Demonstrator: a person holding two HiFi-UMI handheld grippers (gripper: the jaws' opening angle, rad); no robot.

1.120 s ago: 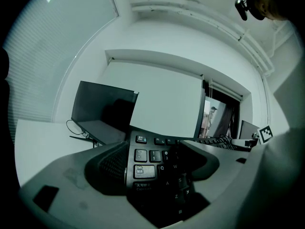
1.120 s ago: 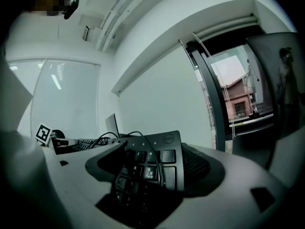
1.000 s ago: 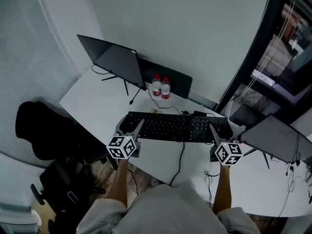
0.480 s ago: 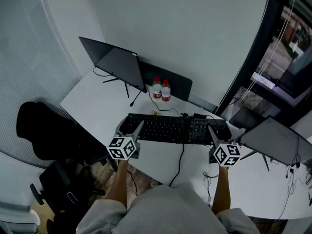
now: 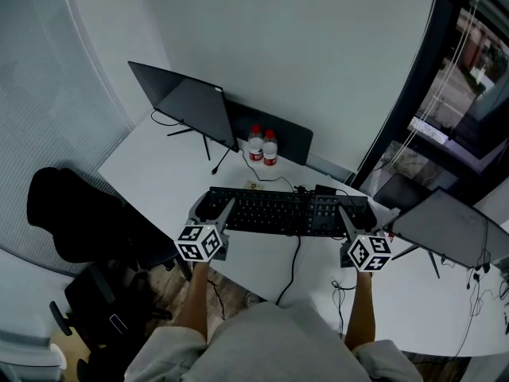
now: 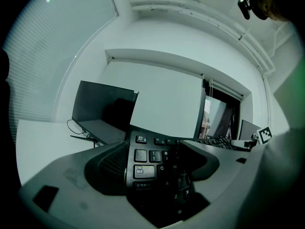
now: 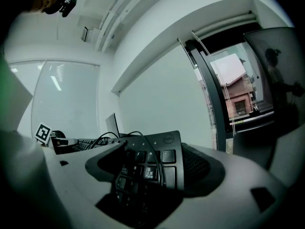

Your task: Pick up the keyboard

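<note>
Left hand-held gripper (image 5: 211, 208) clamped on keyboard (image 5: 282, 210) left end, right hand-held gripper (image 5: 348, 213) clamped on its right end

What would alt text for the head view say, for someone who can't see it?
Seen from above, a person holds a black keyboard by its ends at a white desk, the left gripper closed on its left end and the right gripper on its right. Behind it stand two small bottles and a dark monitor.
</note>
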